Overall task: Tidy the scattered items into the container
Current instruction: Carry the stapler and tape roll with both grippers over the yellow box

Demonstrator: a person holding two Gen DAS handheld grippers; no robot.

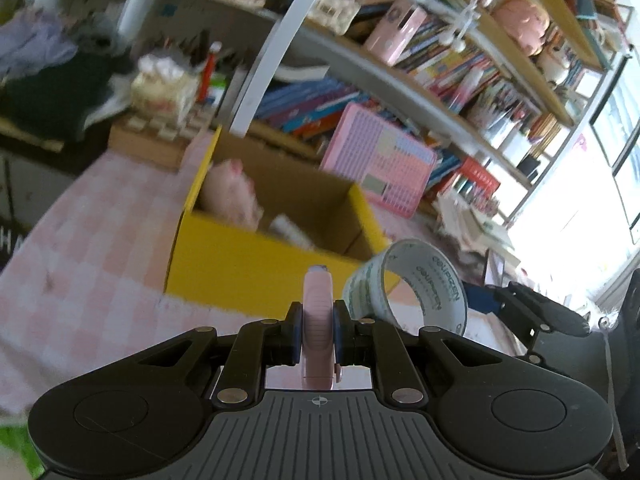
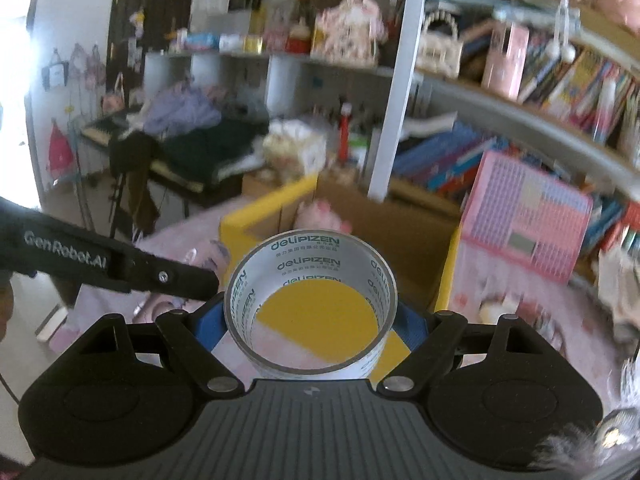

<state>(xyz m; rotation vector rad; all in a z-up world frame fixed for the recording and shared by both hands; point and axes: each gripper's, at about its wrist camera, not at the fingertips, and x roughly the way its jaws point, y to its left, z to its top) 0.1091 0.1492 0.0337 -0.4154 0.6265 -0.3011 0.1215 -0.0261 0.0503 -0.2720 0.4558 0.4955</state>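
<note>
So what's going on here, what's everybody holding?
A person is tidying with two handheld grippers. The left gripper is shut on a slim pink item, and the right gripper is shut on a roll of tape. Both are held up just short of the open yellow cardboard box on the pink checked tablecloth. The box already holds a pink plush toy and something white. Neither held item is in yet.
</note>
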